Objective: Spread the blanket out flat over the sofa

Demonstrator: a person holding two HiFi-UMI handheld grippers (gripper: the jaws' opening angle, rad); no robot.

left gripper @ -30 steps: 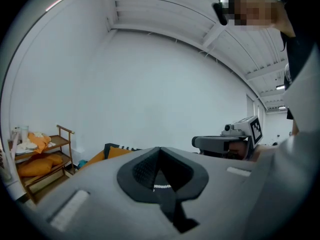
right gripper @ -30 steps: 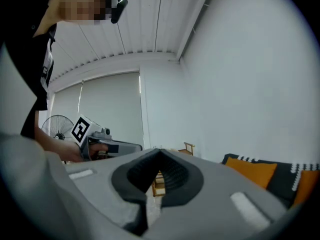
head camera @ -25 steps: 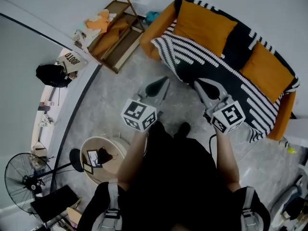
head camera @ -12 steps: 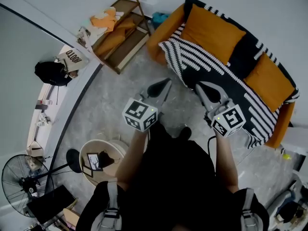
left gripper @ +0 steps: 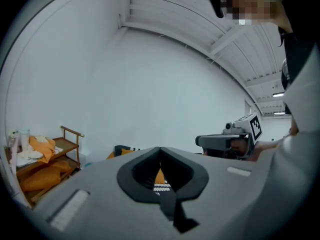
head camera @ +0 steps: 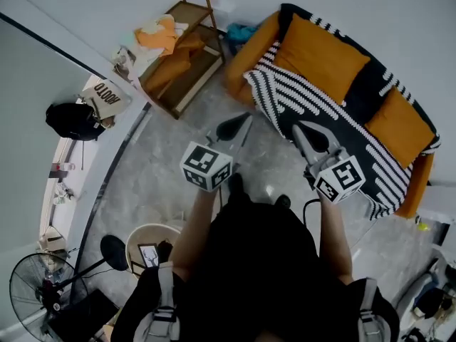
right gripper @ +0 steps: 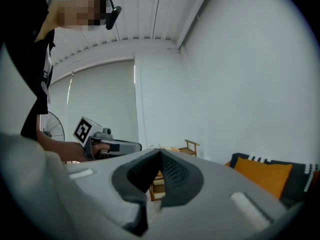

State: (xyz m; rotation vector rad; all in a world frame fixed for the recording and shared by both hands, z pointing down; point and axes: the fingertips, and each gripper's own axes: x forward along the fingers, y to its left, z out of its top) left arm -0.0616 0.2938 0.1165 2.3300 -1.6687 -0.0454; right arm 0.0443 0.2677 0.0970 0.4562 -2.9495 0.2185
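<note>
1. Two grippers, neither with a hold on anything: finds the left gripper (head camera: 242,121) with its fingers (left gripper: 142,173) closed tip to tip on nothing, and the right gripper (head camera: 303,131) likewise, fingers (right gripper: 175,176) together and empty.
2. Places both roughly level above the grey floor (head camera: 157,177), in front of the sofa (head camera: 246,55) and near its front edge, touching no cloth as far as can be judged.
3. Shows the blanket (head camera: 342,130), black with white stripes, already lying over the sofa: across the seat, up the back, and down over the front edge toward the floor.
4. Runs from the end nearer the wooden rack (head camera: 178,52) almost to the far end, yet leaves the orange arm at the rack end and an orange strip at the far front corner bare.
5. Carries two orange cushions (head camera: 324,48) on top of the cloth, set against the back edge.
6. Reads, as a judgement, as mostly done: wide coverage, no heap and no large fold in sight.
7. Looks uneven along the front edge, though: wavy at the rack-end front corner and hanging lower toward the far front corner.
8. Leaves, most likely, taking the hem at the front edge, pulling it taut and levelling the overhang.
9. Cannot tell from these views whether small creases lie under the cushions.
</note>
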